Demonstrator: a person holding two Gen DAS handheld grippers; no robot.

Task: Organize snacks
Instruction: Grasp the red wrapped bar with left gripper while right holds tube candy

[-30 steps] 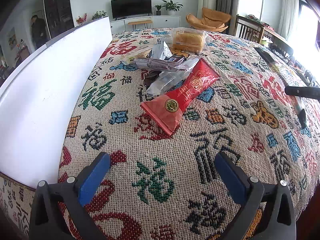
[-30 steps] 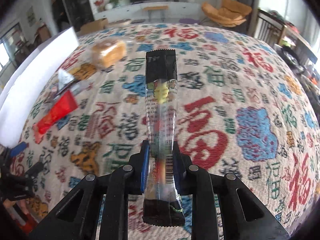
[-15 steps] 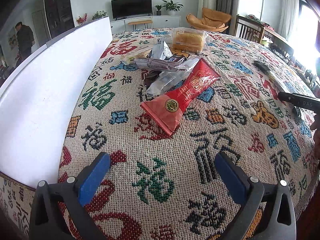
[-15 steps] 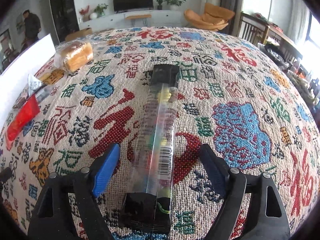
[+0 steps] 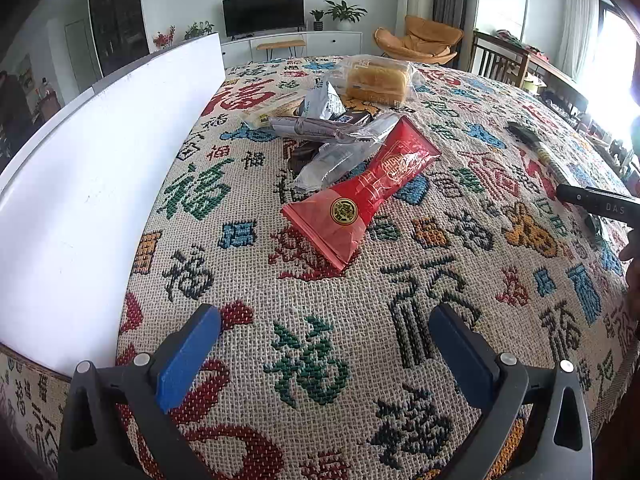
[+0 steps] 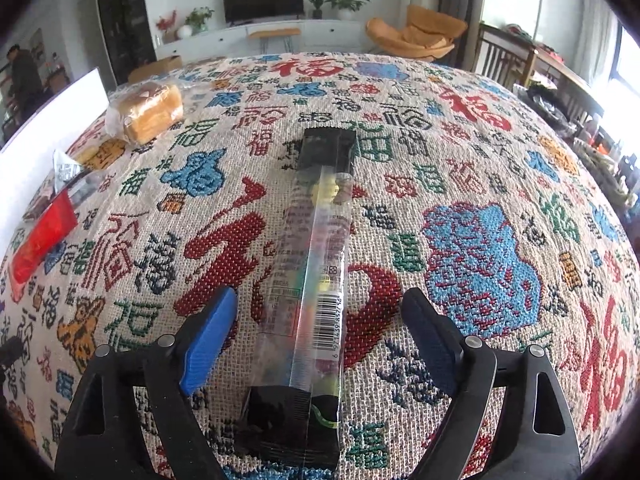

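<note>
Releasing: right tongs [image 6: 316, 320] have just been opening; the clear snack stick [image 6: 316, 264] lies flat on the bench [image 6: 480, 128] between the parted pads, touching neither.
Left tongs: left tongs [image 5: 324, 344] hang wide apart over bare patterned cloth, holding nothing.
White board: white board [image 5: 80, 184] runs along the bench's left edge, walling off that side.
Pile: near the board, a heap of wrapped snacks [image 5: 320, 136] overlaps; the red packet [image 5: 360, 196] lies on its near side, partly over a clear wrapper.
Bread: bagged bread [image 5: 376, 80] sits behind the heap, at its far end.
Done: by my reading, one stick set apart on the right, well away from the heap.
Left: heap, red packet and bread look unsorted.
Open room: broad bare cloth around the stick and in front of the left tongs.
Edges: cloth falls away at the near and right edges.
</note>
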